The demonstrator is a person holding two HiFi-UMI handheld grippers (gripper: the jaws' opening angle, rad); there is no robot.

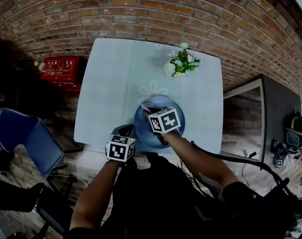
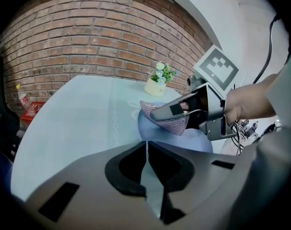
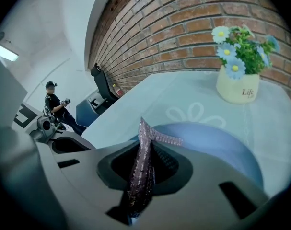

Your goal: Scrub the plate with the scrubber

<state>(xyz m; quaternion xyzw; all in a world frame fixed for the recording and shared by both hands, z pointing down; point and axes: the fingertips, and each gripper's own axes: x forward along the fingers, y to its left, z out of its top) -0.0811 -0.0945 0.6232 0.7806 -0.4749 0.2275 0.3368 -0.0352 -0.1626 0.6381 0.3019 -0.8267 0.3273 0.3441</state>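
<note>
A blue plate point(image 1: 142, 123) lies on the pale blue table point(image 1: 106, 98) near its front edge. My right gripper point(image 1: 154, 107) hangs over the plate, shut on a sparkly pink mesh scrubber point(image 3: 141, 163) whose free end point(image 2: 170, 123) droops onto the plate point(image 2: 195, 140). In the right gripper view the plate point(image 3: 212, 145) lies just beyond the jaws point(image 3: 141, 150). My left gripper point(image 1: 128, 130) sits at the plate's left rim. Its jaws point(image 2: 146, 150) are closed to a thin slit, and the rim runs in between them.
A cream vase of flowers point(image 1: 180, 63) stands at the table's far right, behind the plate. A brick wall point(image 1: 141, 9) backs the table. A red box point(image 1: 63, 67) and a blue chair point(image 1: 26, 138) stand on the left. A person point(image 3: 56, 107) stands far off.
</note>
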